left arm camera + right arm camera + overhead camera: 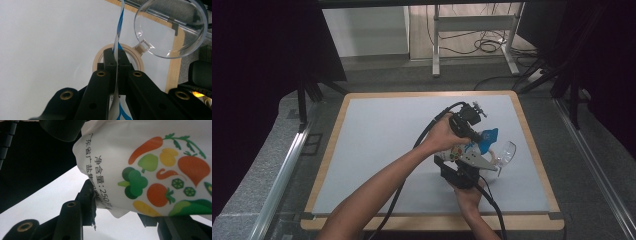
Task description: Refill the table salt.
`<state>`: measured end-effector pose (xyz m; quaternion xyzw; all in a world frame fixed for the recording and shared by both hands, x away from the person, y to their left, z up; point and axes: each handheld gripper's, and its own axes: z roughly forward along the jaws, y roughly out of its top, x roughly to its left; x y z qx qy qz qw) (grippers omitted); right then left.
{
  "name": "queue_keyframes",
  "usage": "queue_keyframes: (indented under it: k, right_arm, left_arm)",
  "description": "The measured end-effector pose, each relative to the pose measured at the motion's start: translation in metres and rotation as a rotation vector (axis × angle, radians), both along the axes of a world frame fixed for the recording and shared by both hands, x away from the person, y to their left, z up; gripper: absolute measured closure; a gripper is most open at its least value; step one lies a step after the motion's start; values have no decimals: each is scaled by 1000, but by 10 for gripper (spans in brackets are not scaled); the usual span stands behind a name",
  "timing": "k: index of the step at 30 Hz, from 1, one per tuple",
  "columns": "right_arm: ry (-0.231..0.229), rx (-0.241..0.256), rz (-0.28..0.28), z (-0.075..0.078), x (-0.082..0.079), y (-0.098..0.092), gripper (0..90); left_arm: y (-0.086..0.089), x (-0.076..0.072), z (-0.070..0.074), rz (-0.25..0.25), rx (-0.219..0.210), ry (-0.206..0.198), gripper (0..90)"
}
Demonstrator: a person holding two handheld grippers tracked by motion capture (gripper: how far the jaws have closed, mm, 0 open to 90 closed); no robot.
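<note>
Packet (155, 170) hangs between both tongs: left tongs (117, 62) pinch its edge, right tongs (117, 212) straddle its corner.

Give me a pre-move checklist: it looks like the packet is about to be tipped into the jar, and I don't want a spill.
1. Left gripper clamped on the packet: ok, jaws shut on its thin edge.
2. Right gripper grip: cannot tell; the packet's lower corner sits between its jaws, but closure is unclear.
3. Clear lid swung off the jar: ok.
4. Jar mouth under the packet: ok in the left gripper view.
5. Packet already opened: cannot tell.
</note>
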<state>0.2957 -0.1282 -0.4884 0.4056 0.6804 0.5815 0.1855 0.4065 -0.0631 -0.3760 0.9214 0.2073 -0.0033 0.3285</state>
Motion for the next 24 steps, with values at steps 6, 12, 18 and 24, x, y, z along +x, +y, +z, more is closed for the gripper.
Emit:
queue_keyframes:
  k: [6, 12, 18, 24]
  right_arm:
    - [-3, 3, -2, 0, -1, -1, 558]
    - [-3, 4, 0, 1, -1, 0, 558]
    - [-7, 4, -1, 1, -1, -1, 558]
    - [-5, 3, 0, 2, -1, -1, 558]
  left_arm:
    - [-1, -1, 0, 1, 1, -1, 900]
    - [-1, -1, 1, -1, 5, -1, 900]
    - [-1, -2, 1, -4, 4, -2, 900]
    - [-2, -2, 0, -2, 2, 0, 900]
